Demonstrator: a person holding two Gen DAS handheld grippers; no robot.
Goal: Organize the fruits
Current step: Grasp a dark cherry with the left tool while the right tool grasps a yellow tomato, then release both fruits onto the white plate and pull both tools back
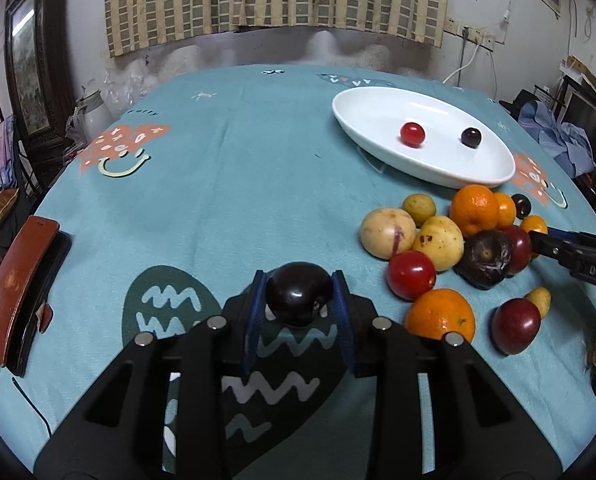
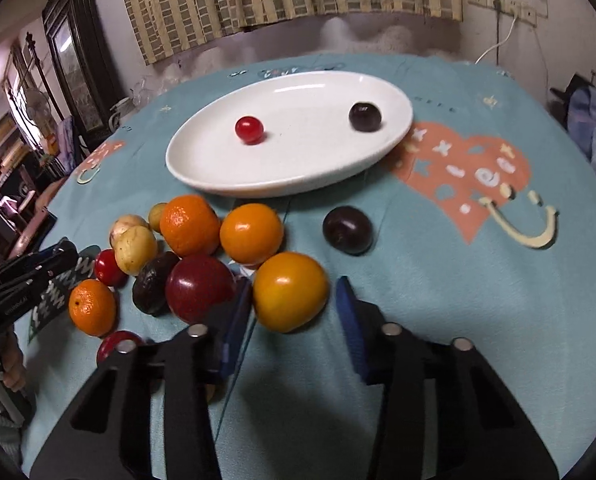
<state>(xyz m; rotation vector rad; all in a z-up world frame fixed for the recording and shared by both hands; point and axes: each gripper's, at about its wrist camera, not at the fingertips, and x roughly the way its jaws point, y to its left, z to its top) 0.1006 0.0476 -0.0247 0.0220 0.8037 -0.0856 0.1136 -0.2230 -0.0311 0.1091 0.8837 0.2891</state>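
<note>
My left gripper (image 1: pixel 299 298) is shut on a dark plum (image 1: pixel 300 298), held just above the blue cloth. A white oval plate (image 1: pixel 378 108) at the far right holds a red cherry tomato (image 1: pixel 412 134) and a small dark plum (image 1: pixel 471 137). A heap of fruit lies in front of the plate: oranges (image 1: pixel 475 207), yellow fruits (image 1: pixel 387 233), red plums (image 1: pixel 411 274). In the right wrist view my right gripper (image 2: pixel 294 300) is open around a yellow-orange fruit (image 2: pixel 290 291), its left finger beside a red plum (image 2: pixel 200 288). The plate (image 2: pixel 298 184) lies beyond it.
A lone dark plum (image 2: pixel 348 230) lies on the cloth right of the heap. A brown phone case on a dark stand (image 1: pixel 14 288) sits at the table's left edge. The round table carries a blue patterned cloth (image 1: pixel 218 184).
</note>
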